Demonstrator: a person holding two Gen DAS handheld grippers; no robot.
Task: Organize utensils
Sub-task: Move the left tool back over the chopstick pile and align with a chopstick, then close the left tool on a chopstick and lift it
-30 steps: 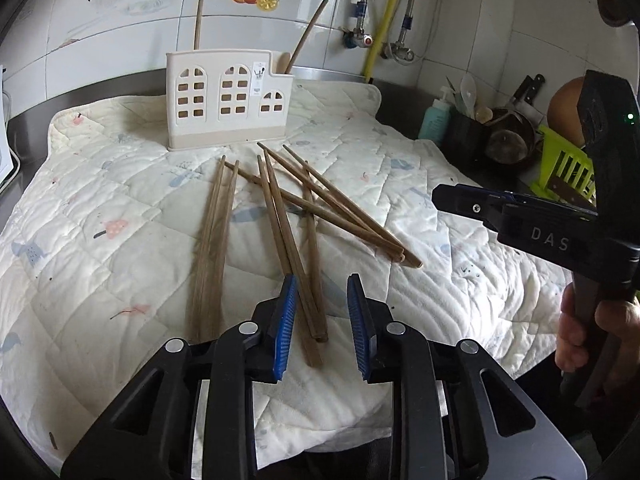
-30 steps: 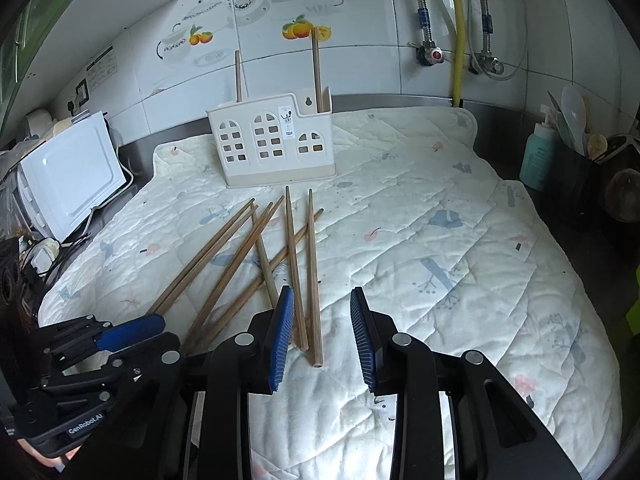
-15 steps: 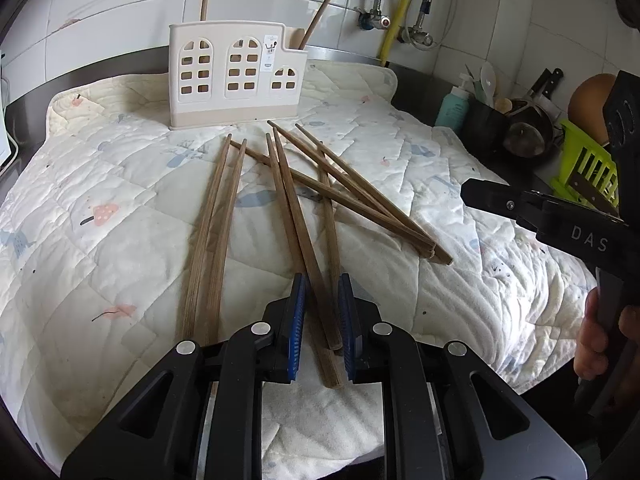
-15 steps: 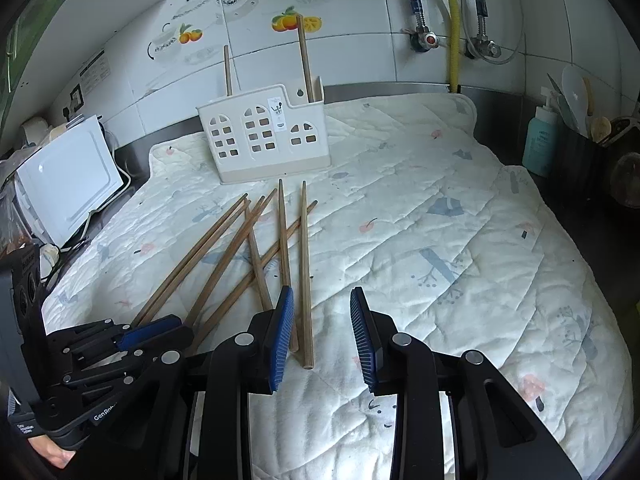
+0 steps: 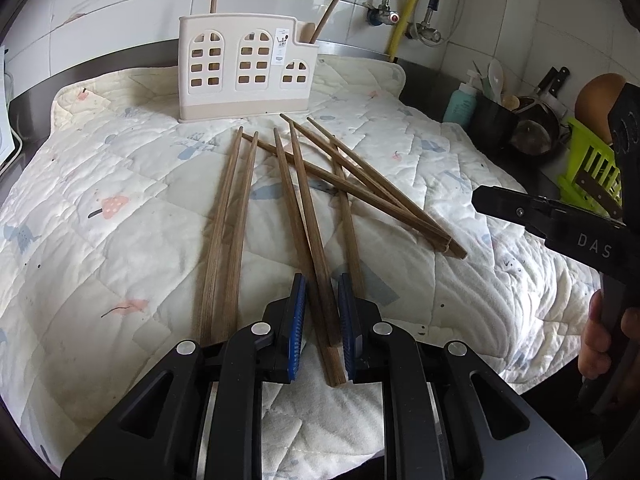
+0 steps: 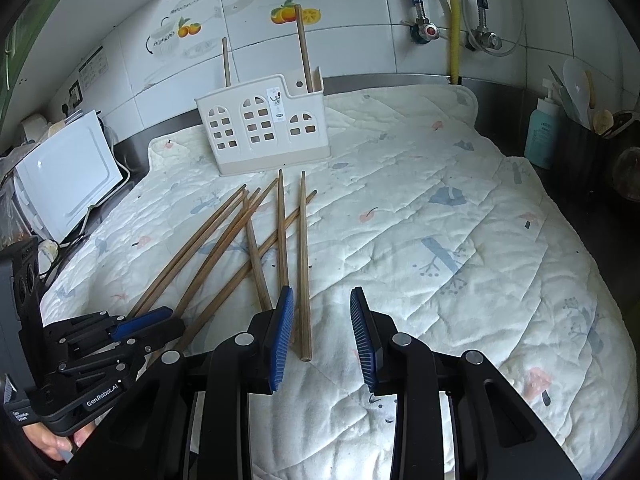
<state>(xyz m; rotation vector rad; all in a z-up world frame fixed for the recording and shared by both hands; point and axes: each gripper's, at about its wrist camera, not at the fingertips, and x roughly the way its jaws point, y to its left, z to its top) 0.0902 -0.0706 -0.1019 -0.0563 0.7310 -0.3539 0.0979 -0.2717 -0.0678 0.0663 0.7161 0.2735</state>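
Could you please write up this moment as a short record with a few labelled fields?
surface: quilted cloth over a counter
holder: white utensil holder upright at the back, two sticks standing in it
loose chopsticks: eight or so wooden chopsticks lying crossed on the cloth
left gripper: left gripper low over the cloth, jaws narrowed around two chopstick ends, whether they pinch them is unclear
right gripper: right gripper open, one chopstick end between its jaws
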